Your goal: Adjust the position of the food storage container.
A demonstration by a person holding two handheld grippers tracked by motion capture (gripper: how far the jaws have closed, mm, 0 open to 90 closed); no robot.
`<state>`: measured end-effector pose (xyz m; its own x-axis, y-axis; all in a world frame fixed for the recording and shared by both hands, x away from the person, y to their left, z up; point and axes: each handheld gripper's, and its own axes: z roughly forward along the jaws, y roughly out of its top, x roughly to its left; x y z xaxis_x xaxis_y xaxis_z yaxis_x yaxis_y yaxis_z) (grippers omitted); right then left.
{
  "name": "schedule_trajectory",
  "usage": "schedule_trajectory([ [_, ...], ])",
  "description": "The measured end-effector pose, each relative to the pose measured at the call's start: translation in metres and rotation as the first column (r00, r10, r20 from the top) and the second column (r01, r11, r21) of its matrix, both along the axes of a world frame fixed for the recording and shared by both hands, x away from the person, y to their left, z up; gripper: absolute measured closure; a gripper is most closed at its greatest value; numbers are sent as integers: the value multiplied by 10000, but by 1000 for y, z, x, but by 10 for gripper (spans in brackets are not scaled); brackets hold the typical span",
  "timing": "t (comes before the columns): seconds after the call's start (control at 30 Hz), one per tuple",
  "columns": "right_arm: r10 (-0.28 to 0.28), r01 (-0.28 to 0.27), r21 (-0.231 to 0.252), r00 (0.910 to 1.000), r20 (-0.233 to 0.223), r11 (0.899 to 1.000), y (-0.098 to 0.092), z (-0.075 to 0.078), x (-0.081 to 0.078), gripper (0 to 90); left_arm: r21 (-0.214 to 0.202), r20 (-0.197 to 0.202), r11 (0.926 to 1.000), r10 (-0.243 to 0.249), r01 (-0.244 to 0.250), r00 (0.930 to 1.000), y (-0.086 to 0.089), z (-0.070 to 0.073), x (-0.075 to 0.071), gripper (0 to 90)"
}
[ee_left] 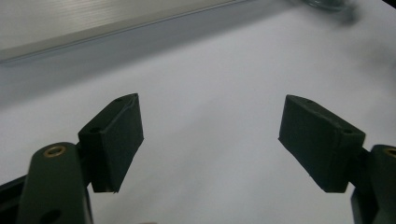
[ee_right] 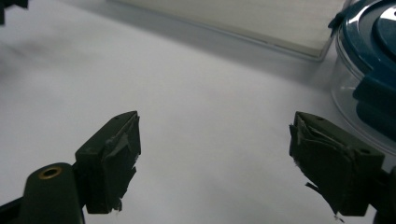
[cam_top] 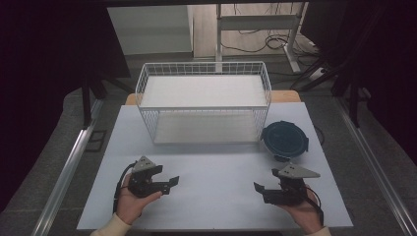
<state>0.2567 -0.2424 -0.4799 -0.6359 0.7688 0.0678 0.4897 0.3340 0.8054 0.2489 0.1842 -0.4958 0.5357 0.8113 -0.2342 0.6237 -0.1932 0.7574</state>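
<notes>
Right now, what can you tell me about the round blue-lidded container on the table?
The round container has a dark blue lid with clip-like tabs at its rim and a clear, plastic-looking wall, as the right gripper view shows. The lid is on; contents cannot be made out. It stands upright on the white table, just off the right front corner of the white wire basket, whether touching it I cannot tell. It lies ahead of the right gripper, whose jaws are open and apart from it.
</notes>
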Motion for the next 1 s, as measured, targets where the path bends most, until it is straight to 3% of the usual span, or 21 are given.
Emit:
schedule_trajectory([
  [0.1,5,-5,-268,10000,21,9996,-1,-3,-1,168,-47,-60,10000,-35,34,10000,-1,-1,0,232],
  [0.23,-42,41,-165,10000,-64,9999,-1,-3,-2,175,-153,-30,9998,-112,112,9999,-1,-1,-2,233],
  [0.5,124,-133,-515,9998,-183,9986,4,-7,-1,193,48,-158,9998,-180,181,9997,2,-6,-3,225],
  [1.0,292,-303,-217,9983,-512,9993,6,-6,2,248,-81,-264,9997,-230,228,9994,5,-8,-8,251],
])
